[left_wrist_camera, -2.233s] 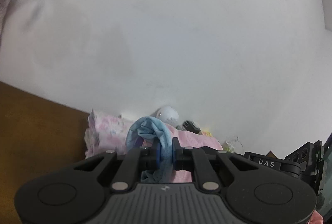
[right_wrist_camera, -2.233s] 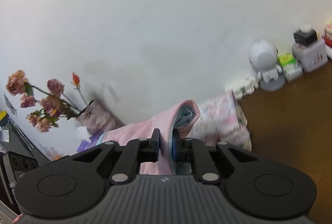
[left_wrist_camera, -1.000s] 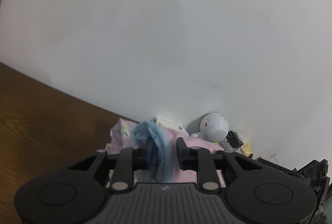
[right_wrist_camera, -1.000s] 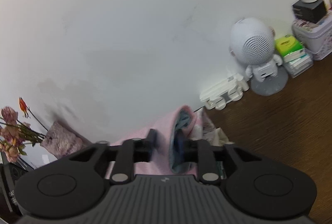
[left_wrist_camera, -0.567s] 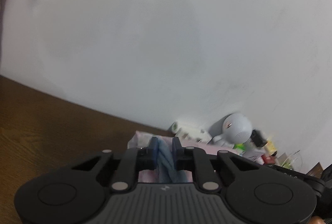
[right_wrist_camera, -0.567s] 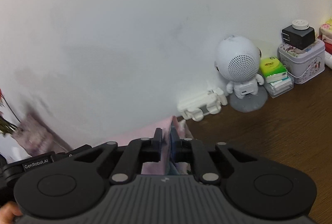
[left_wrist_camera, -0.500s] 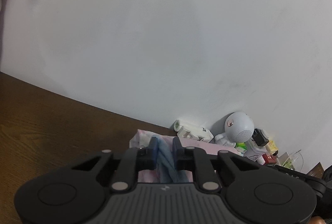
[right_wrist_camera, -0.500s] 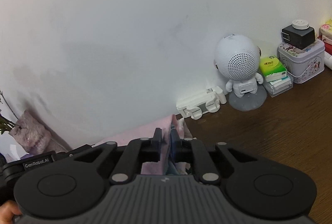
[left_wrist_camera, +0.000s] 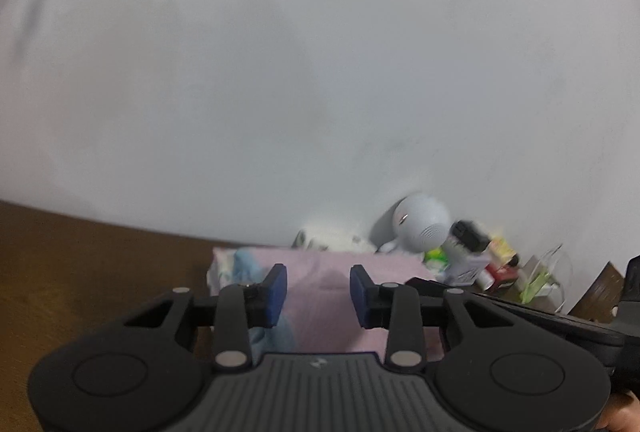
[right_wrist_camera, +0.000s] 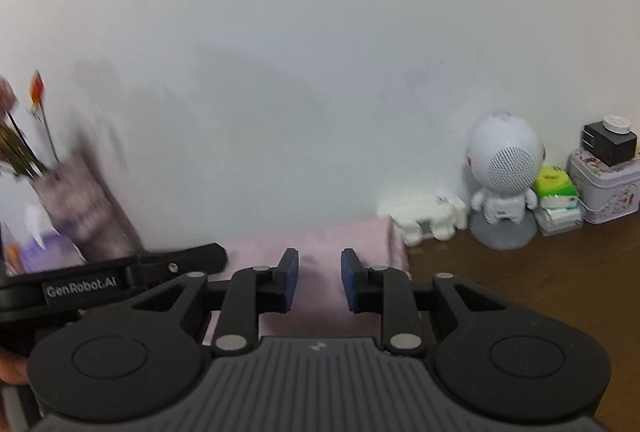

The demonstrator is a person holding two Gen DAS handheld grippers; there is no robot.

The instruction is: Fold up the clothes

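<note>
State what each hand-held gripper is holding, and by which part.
Nothing. The left hand-held gripper and right hand-held gripper have just opened; the pink garment lies beneath their open jaws.

left tongs: jaws apart, just opened, nothing gripped | right tongs: jaws apart, just opened, nothing gripped

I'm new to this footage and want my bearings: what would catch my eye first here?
The two black grippers fill the foreground, the left gripper and right gripper both open over a pink garment lying on the brown table. Behind it, by the white wall, stands a white round-headed robot toy; a vase of flowers shows blurred at left.
</note>
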